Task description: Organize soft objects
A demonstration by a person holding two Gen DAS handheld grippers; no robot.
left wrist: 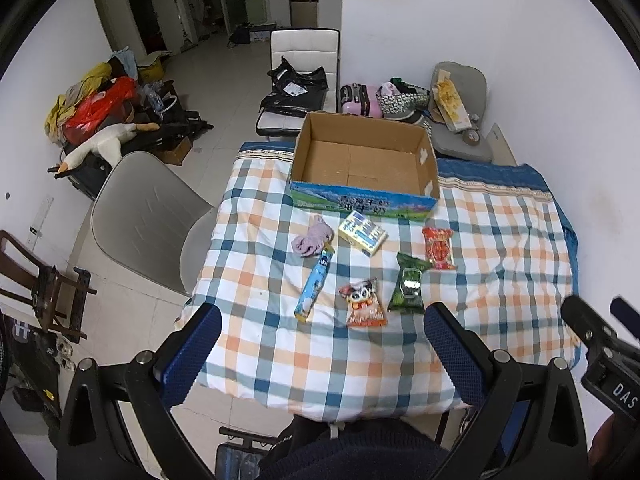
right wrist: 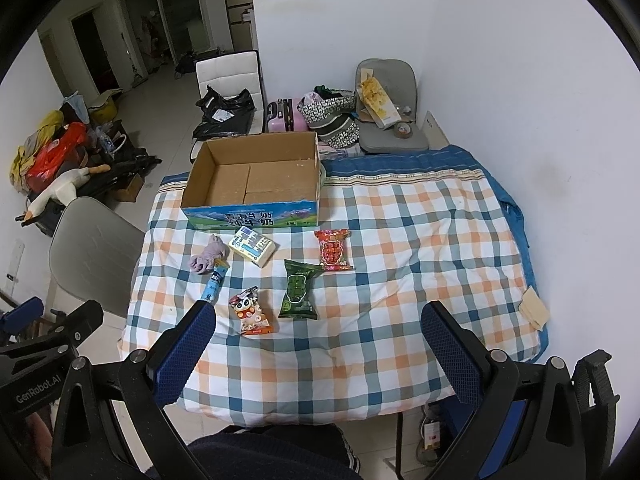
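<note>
An open empty cardboard box stands at the far side of the checked table cover. In front of it lie a purple cloth, a tissue pack, a blue tube, a red snack bag, a green snack bag and a cartoon snack bag. My left gripper and right gripper are both open and empty, above the table's near edge, short of the objects.
A grey chair stands left of the table. A white wall borders the right side. Bags and a suitcase sit behind the box. A tan pad lies at the table's right edge.
</note>
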